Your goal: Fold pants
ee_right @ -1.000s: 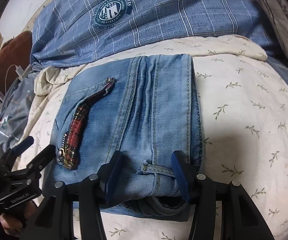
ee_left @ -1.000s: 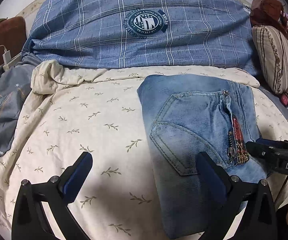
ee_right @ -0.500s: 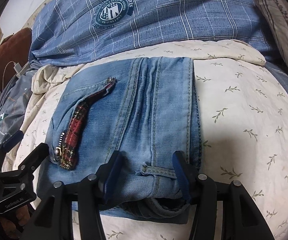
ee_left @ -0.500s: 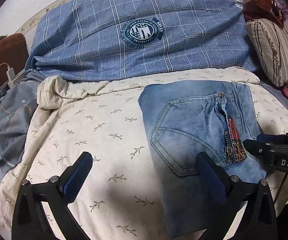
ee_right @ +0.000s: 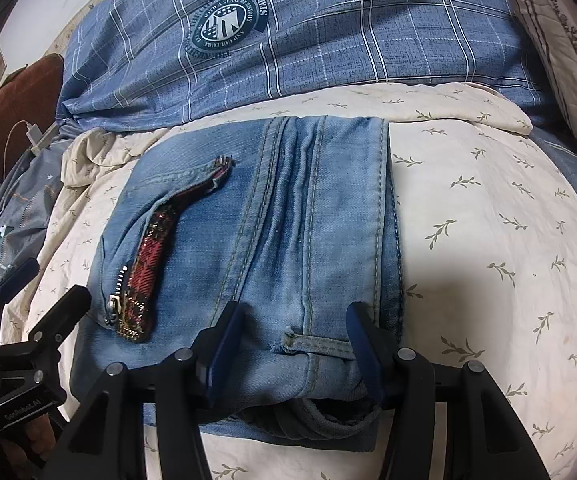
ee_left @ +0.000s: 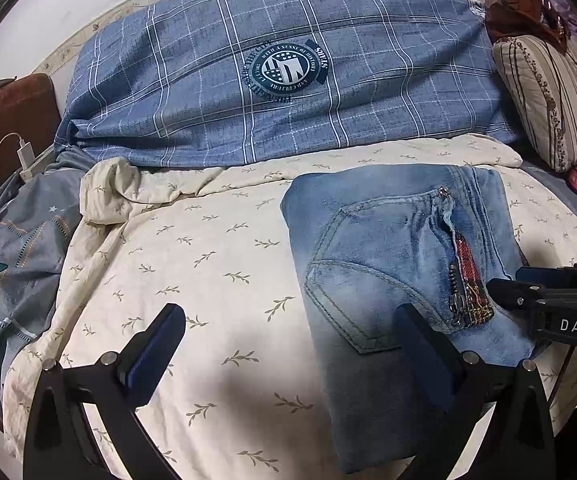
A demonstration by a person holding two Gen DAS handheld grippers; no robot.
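Pants: light blue denim, folded into a compact rectangular bundle; lies flat on the cream leaf-print sheet of the bed, towards the near edge.
Pants detail: a back pocket with a red plaid trim and zipper faces up; a belt loop shows at the near waistband edge.
Left gripper: fingers spread wide, nothing between them; the left finger hangs over bare sheet, the right finger over the near left part of the pants. Contact with the denim cannot be determined.
Right gripper: fingers stand apart, straddling the waistband section with the belt loop; the pads sit at either side of the denim without visibly pinching it. Fabric lies between them, not lifted.
Background: a blue plaid duvet with a round emblem is bunched behind the pants; a striped pillow stands at the far right.
Left side: a grey patterned cloth and a white charger with cable lie beside the sheet.
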